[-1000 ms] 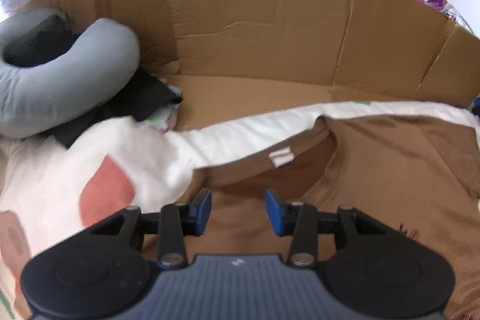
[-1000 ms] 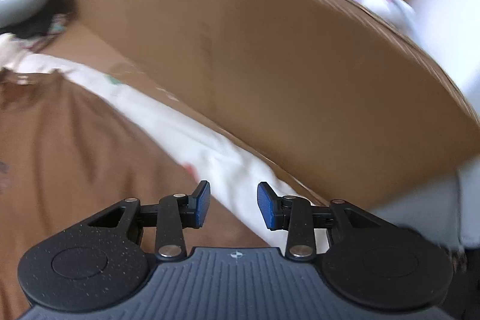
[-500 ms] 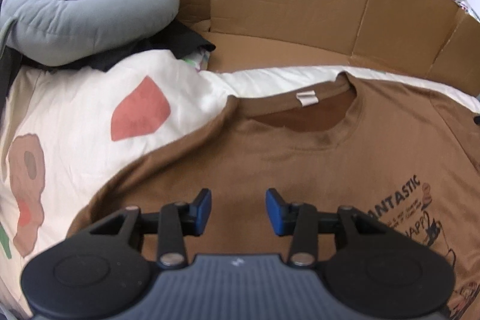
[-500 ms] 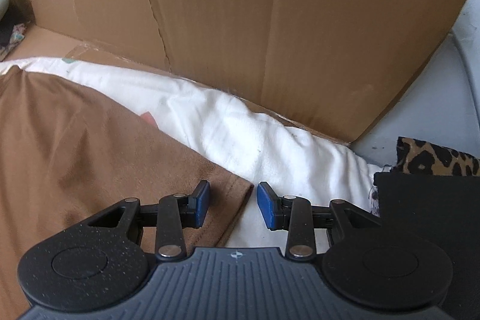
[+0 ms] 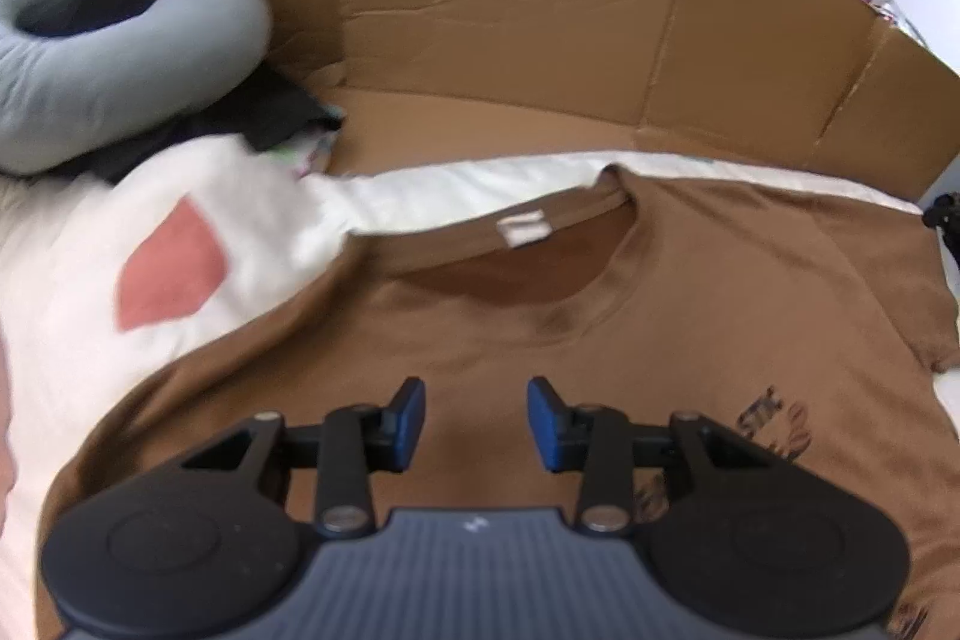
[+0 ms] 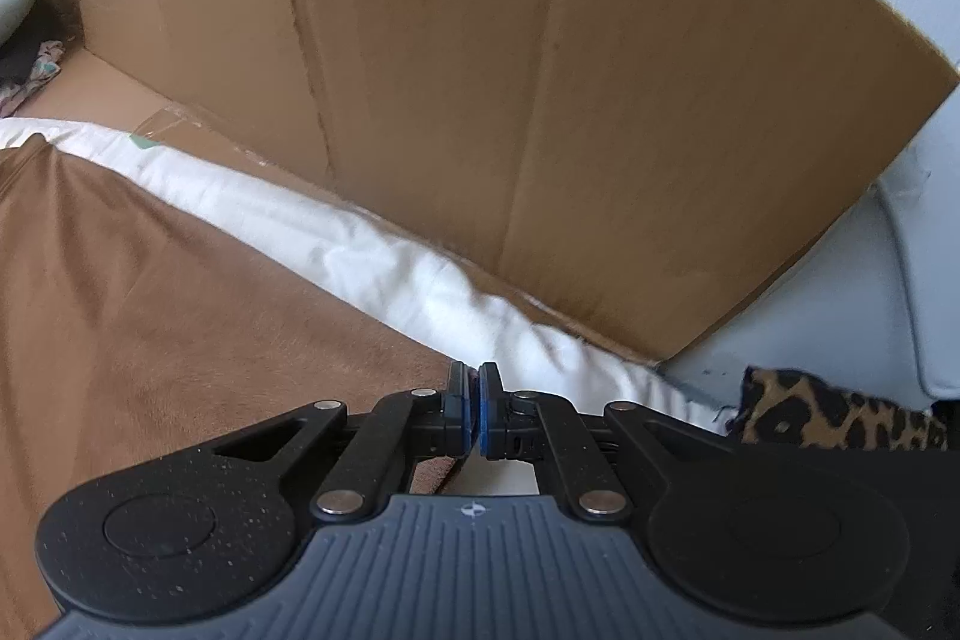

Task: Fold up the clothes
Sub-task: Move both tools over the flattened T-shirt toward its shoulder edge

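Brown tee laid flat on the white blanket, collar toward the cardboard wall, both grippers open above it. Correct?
Not quite. The right gripper is shut, pads together at the edge of the brown tee, per the right wrist view. Only the left gripper is open over it. The white blanket and cardboard wall are as stated.

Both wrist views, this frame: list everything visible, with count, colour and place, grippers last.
T-shirt: one, brown, spread flat on the blanket, collar toward the cardboard.
Blanket: one, white with reddish patches, under the shirt.
Cardboard wall: brown, standing behind the blanket.
Curved pillow: one, grey, far left.
Dark clothes: black heap beside the pillow.
Leopard-print fabric: one piece, right edge of the right view.
Left gripper: black with blue pads, open above the shirt's chest.
Right gripper: jaws just closed, at the shirt's sleeve edge; whether cloth is pinched is hidden.
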Available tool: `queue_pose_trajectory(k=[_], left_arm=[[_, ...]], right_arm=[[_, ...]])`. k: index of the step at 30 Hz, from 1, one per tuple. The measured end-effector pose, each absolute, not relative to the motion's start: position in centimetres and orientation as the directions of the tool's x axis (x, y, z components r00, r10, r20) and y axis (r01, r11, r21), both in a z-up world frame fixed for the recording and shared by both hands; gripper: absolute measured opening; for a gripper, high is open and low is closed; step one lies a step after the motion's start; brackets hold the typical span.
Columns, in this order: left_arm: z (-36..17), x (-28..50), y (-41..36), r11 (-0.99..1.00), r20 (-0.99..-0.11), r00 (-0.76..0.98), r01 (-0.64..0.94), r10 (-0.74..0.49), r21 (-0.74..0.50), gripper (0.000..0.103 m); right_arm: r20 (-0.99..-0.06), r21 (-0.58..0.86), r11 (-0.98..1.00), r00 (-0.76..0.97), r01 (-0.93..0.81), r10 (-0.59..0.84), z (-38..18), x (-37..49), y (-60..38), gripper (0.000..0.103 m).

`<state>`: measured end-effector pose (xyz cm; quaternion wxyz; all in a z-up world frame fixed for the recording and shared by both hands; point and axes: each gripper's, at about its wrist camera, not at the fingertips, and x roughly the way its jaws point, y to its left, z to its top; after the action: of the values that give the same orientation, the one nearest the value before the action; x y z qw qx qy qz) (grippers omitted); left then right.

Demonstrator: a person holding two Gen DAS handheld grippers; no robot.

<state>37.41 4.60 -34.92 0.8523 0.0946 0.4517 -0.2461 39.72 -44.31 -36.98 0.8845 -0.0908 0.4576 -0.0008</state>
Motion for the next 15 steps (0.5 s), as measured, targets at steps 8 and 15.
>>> queue_pose_trajectory(k=[8, 15], left_arm=[[-36.0, 38.9, -2.2, 0.815, -0.799, 0.447, 0.572, -0.403, -0.091, 0.039], [-36.8, 40.2, -10.3, 0.755, -0.782, 0.4, 0.642, -0.478, -0.132, 0.032]], right_arm=[[-0.812, -0.217, 0.973, 0.568, -0.079, -0.135, -36.8, 41.7, -44.7, 0.0], [-0.82, -0.21, 0.976, 0.554, -0.065, -0.14, -38.4, 42.3, -45.1, 0.001]])
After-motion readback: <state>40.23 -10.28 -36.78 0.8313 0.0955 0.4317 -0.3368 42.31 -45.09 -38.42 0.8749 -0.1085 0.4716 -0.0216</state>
